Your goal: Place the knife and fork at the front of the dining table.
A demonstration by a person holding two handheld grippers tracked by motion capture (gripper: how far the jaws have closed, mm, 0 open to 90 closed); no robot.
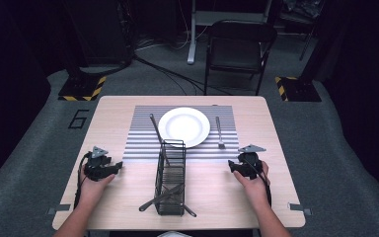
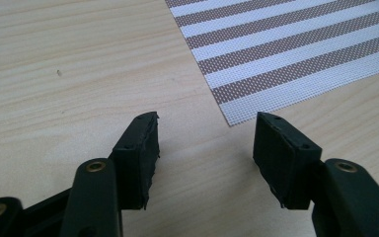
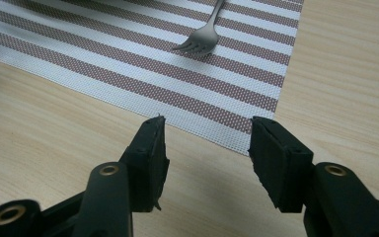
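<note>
Black jaws of the left gripper (image 2: 205, 148) rise from the bottom of the left gripper view, standing moderately apart with nothing but bare wood between them, aimed at the near corner of the striped placemat (image 2: 296, 49). In the right gripper view, the right gripper (image 3: 205, 148) stands much the same, half open and empty, just short of the mat's edge, with the fork (image 3: 202, 37) lying on the stripes toward the top of that frame. From the high view, the work looks like laying a place setting out of the wire cutlery basket (image 1: 170, 177), and I judge it partly done: the white plate (image 1: 184, 126) sits at the centre of the mat, the fork lies to its right in the frame, and one long utensil (image 1: 156, 132), which I cannot identify, leans out of the basket's far end just left of the plate, its upper end over the mat. Two more dark utensils (image 1: 162, 197) lie crossed in the basket's near end at lower centre, their ends poking out through the sides; whether they are knives or spoons is too small to tell. So those remain to be taken out and placed, most likely with the leaning one. Both hands rest on the table (image 1: 212, 182), left and right of the basket, holding nothing.
</note>
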